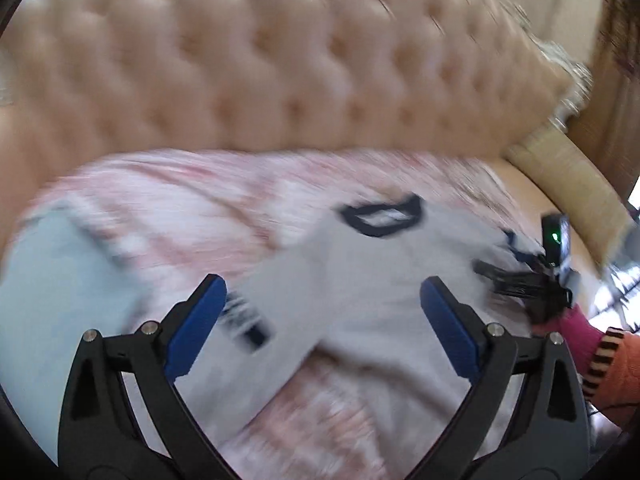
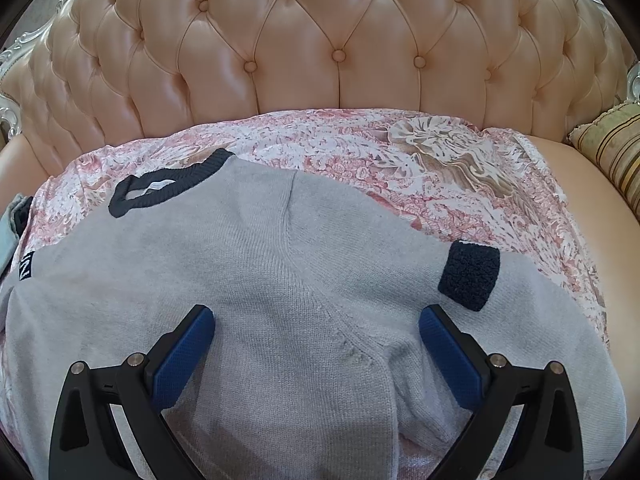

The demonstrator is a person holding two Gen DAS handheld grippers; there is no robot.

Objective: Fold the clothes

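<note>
Right now my right gripper (image 2: 316, 332) hangs with its jaws spread wide over the grey sweater (image 2: 260, 264), which lies flat on the pink floral sheet (image 2: 400, 168) covering the sofa. My left gripper (image 1: 324, 304) gapes too, holding nothing. A small black label (image 2: 25, 267) on the sweater carries white lettering too small to read.

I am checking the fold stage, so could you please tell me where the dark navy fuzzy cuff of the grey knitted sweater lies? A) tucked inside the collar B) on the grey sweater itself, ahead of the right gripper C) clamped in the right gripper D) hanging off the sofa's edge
B: the dark navy fuzzy cuff rests on the grey knitted sweater, beyond the open right gripper.
</note>
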